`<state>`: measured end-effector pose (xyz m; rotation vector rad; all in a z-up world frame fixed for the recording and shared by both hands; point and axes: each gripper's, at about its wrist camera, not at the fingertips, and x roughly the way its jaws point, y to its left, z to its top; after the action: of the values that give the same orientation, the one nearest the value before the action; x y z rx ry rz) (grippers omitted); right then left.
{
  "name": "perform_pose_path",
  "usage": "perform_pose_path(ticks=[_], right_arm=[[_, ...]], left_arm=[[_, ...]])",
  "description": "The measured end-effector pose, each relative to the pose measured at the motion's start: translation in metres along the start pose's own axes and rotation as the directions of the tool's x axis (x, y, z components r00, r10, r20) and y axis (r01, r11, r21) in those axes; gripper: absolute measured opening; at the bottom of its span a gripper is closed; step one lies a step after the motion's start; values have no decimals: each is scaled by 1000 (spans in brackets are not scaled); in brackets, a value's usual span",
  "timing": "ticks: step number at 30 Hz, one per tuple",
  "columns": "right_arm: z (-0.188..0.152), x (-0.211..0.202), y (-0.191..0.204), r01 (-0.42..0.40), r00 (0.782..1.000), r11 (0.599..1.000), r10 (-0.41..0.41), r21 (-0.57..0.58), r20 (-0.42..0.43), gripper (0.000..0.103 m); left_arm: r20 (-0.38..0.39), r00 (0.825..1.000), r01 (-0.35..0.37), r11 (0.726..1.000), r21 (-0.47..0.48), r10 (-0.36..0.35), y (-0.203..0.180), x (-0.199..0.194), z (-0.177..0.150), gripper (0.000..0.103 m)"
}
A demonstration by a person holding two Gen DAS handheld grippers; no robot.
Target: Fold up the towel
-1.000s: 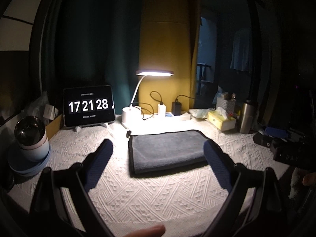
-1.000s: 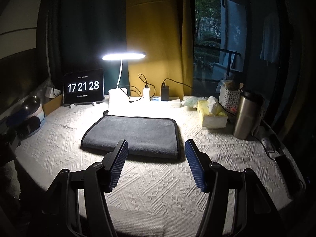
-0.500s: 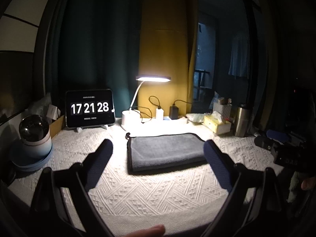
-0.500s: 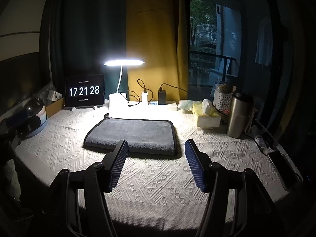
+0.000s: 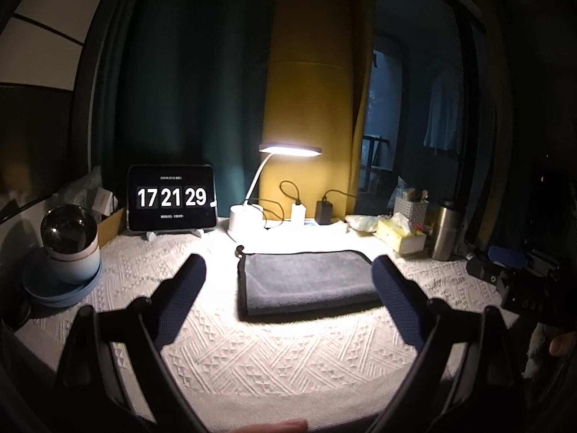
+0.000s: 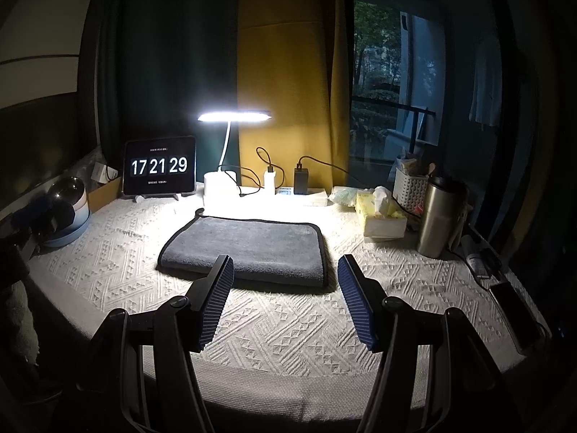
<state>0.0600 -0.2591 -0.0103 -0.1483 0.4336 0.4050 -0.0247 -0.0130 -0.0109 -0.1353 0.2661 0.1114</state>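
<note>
Folded grey towel [image 5: 306,281] lying flat under the lamp [image 5: 288,151].
Left gripper [image 5: 288,281] and right gripper [image 6: 285,281] hover spread wide, grasping nothing (tablecloth [image 6: 288,324] beneath).

Small print on the tablet [image 6: 159,166] — unreadable; phone [image 6: 516,308] lost in shadow.

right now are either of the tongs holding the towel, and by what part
Nothing is held. Left tongs and right tongs are open, short of the folded towel.
</note>
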Motion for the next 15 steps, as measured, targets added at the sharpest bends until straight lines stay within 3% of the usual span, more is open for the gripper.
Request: perform_pose_path(ticks=[15], right_arm=[[0,0,2,-1,1000,1000,1,0,-1,64]], left_arm=[[-8,1000,-2,1000,-15,1,1,0,-3,94]])
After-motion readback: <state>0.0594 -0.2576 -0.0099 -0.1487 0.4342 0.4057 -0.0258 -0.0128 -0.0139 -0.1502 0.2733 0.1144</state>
